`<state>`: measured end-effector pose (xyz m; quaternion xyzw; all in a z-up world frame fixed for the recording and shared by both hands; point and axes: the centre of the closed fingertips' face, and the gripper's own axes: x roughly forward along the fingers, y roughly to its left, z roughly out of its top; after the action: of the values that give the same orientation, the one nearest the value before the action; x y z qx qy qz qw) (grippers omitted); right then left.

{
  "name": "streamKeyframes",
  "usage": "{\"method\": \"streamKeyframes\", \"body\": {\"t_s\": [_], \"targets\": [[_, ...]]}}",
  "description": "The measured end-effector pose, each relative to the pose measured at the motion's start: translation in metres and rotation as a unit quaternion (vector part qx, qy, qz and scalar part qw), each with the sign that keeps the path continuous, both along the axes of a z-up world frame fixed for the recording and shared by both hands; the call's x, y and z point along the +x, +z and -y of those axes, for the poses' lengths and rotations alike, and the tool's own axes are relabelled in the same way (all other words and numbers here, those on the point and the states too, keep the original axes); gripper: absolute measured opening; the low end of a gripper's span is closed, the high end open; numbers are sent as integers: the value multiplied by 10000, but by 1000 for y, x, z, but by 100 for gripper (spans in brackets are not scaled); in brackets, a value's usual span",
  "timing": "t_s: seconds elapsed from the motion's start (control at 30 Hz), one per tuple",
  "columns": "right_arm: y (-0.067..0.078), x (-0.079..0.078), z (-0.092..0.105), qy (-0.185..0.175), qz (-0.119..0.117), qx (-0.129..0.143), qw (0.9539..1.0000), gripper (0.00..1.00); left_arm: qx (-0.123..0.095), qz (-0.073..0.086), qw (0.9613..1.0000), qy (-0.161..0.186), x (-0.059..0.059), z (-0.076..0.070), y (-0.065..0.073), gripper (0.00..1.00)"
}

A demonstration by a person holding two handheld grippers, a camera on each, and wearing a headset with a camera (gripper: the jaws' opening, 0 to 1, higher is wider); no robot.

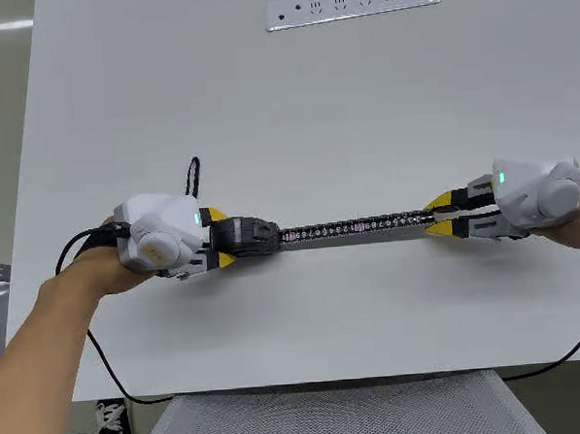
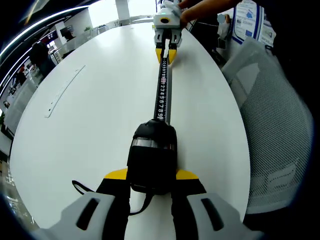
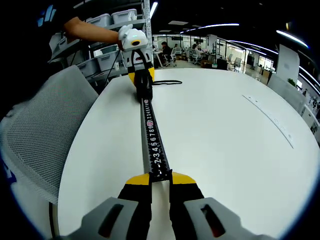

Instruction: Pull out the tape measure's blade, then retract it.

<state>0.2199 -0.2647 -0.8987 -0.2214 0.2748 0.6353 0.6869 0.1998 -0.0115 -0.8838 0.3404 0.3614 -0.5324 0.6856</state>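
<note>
Tape measure, black plastic case [image 1: 244, 236], low over white table [image 1: 362, 106], clenched in left hand-held gripper [image 1: 220, 238]. Right hand-held gripper [image 1: 436, 216] pinches the tip of the extended numbered blade [image 1: 354, 226]. Risk: a loosened pinch lets the blade whip back.

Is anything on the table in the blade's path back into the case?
Nothing visible: the blade runs straight over the table from the right gripper to the case in the left gripper.

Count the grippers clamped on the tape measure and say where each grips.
2. The left gripper is shut on the case; the right gripper pinches the blade by its tip, with the blade stretched between them.
</note>
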Motion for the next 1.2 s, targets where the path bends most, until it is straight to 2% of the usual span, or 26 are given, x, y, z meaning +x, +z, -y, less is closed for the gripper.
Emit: {"method": "streamKeyframes", "body": {"t_s": [0.87, 1.2], "targets": [[-6, -1, 21, -74, -13, -161, 9998, 10, 42, -3, 10000, -36, 0, 1, -1, 27], [-10, -1, 20, -5, 126, -302, 9995, 12, 49, -1, 10000, -39, 1, 4, -1, 27]]}}
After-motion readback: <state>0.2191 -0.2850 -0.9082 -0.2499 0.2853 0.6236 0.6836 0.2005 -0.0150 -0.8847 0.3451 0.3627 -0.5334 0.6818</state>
